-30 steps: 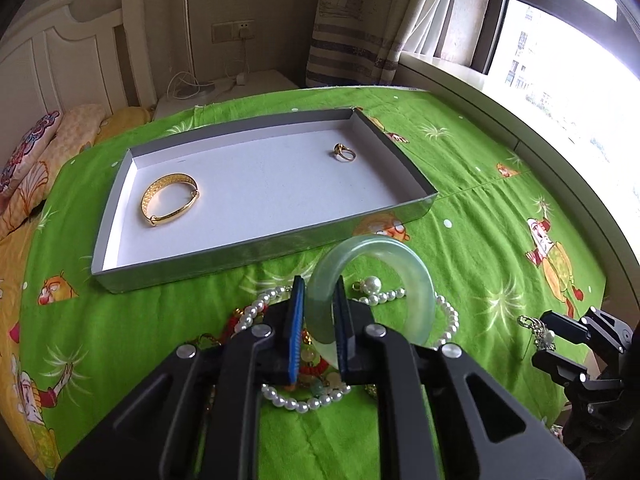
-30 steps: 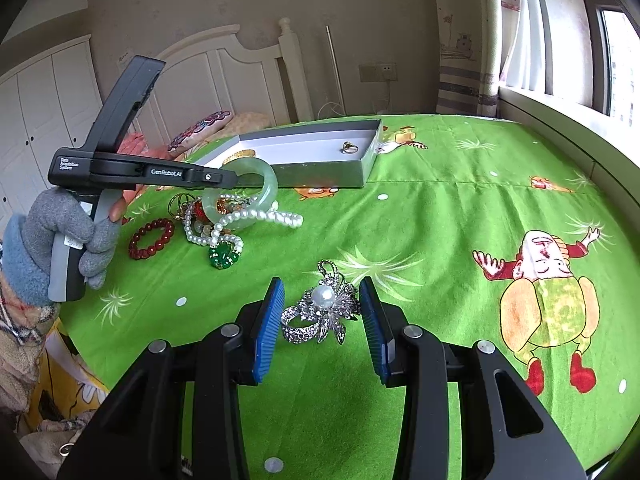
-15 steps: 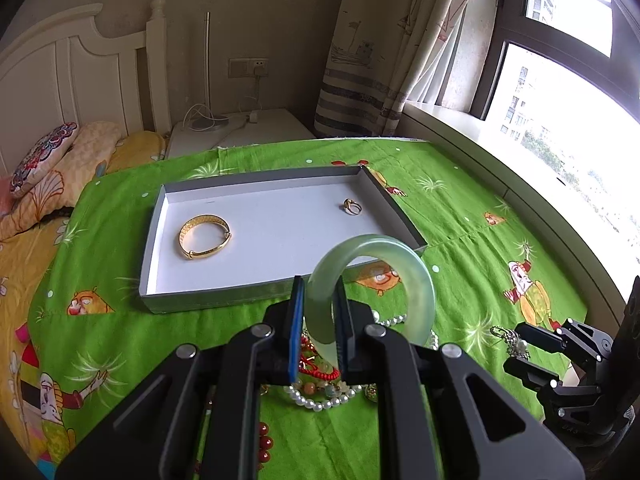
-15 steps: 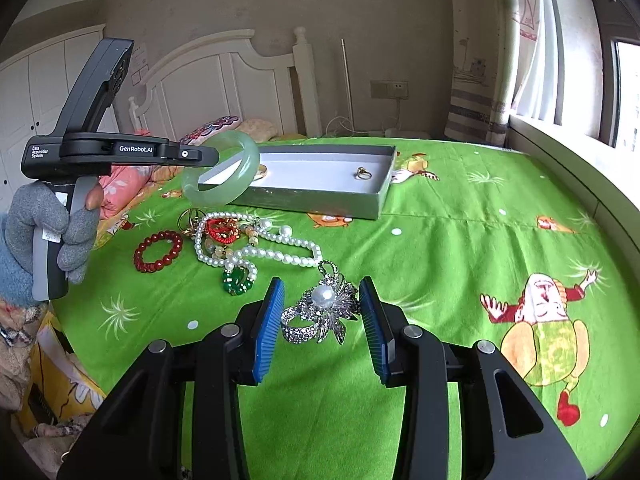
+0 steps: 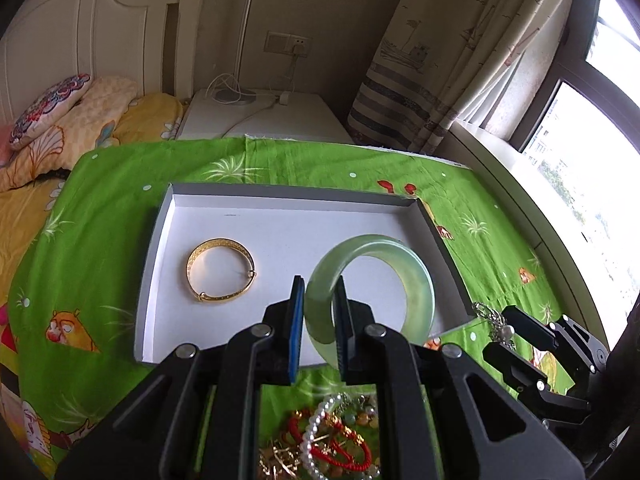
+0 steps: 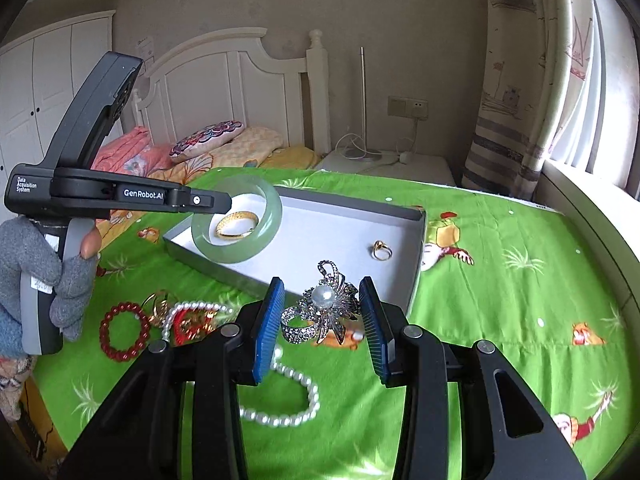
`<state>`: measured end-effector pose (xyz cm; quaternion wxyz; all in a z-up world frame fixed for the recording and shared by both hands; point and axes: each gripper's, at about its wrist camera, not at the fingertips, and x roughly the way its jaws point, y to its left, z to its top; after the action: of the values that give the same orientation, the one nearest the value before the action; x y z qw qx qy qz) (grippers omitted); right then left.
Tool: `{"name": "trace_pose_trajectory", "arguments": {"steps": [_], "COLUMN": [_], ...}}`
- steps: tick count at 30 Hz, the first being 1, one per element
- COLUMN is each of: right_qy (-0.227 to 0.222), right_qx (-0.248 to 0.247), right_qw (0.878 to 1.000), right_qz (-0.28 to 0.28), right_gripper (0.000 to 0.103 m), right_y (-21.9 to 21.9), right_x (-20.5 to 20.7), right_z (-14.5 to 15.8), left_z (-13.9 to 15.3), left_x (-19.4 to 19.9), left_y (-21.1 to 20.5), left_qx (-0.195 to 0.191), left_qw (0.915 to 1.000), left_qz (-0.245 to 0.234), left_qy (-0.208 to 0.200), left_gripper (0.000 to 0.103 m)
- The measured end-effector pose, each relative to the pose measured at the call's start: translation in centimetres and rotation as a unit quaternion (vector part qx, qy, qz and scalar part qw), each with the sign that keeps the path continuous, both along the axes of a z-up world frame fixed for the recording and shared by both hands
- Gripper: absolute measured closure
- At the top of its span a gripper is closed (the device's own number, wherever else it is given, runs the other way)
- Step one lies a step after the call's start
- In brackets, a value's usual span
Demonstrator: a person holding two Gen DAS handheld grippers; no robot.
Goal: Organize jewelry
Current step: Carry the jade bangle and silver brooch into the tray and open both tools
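The bed (image 5: pixel 100 216) carries a gray tray (image 5: pixel 154 248) ahead of both tools. The left tool (image 5: pixel 318 316) pinches a green bangle (image 5: pixel 416 280) above the tray, right of a gold bangle (image 5: pixel 222 270). The right tool (image 6: pixel 320 320) grips a pearl brooch (image 6: pixel 322 308) in the air.

A green cartoon-printed bedspread (image 5: pixel 120 208) is spread beneath and ahead of the fingers. Farther ahead to the left, a white headboard (image 6: pixel 224 92) is seen, with an embroidered cushion (image 6: pixel 208 140) and yellow bedding (image 5: pixel 132 120) lying before it. Straight ahead, a white nightstand (image 5: pixel 260 120) carries coiled cables below a wall socket (image 5: pixel 288 44). To the right, a striped curtain (image 5: pixel 432 60) hangs beside a window (image 5: pixel 580 152).
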<state>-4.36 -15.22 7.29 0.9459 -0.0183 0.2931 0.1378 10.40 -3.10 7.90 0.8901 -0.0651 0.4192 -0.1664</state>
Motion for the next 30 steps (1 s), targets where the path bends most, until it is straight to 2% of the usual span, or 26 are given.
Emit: {"name": "trace_pose_trajectory", "arguments": {"steps": [9, 18, 20, 22, 24, 28, 30], "right_qy": [0.048, 0.067, 0.068, 0.074, 0.071, 0.060, 0.055], "right_qx": [0.010, 0.011, 0.018, 0.026, 0.034, 0.044, 0.049], "right_qw": [0.999, 0.997, 0.997, 0.996, 0.996, 0.996, 0.996], "right_qz": [-0.018, -0.037, -0.042, -0.046, -0.050, -0.049, -0.042], "right_gripper": [0.065, 0.065, 0.062, 0.054, 0.048, 0.047, 0.047], "right_y": [0.4, -0.2, -0.5, -0.9, -1.3, -1.8, -1.6], "right_x": [7.1, 10.1, 10.3, 10.4, 10.0, 8.8, 8.1], "right_z": [-1.8, -3.3, -3.4, -3.4, -3.1, -2.3, -1.8], "left_z": [-3.3, -4.0, -3.5, -2.6, -1.3, 1.1, 2.2], "left_x": [5.3, 7.7, 7.6, 7.1, 6.2, 4.4, 3.1], "left_y": [-1.0, -2.3, -1.9, -1.2, -0.4, 1.6, 2.4], "left_qx": [0.015, 0.038, 0.034, 0.033, 0.040, 0.062, 0.091], "left_qw": [0.9990, 0.9978, 0.9978, 0.9973, 0.9954, 0.9890, 0.9830], "left_qz": [0.029, 0.045, 0.052, 0.064, 0.085, 0.118, 0.133], "left_qy": [0.033, 0.029, 0.023, 0.010, -0.019, -0.064, -0.088], "left_gripper": [0.090, 0.087, 0.080, 0.050, 0.032, 0.012, 0.007]}}
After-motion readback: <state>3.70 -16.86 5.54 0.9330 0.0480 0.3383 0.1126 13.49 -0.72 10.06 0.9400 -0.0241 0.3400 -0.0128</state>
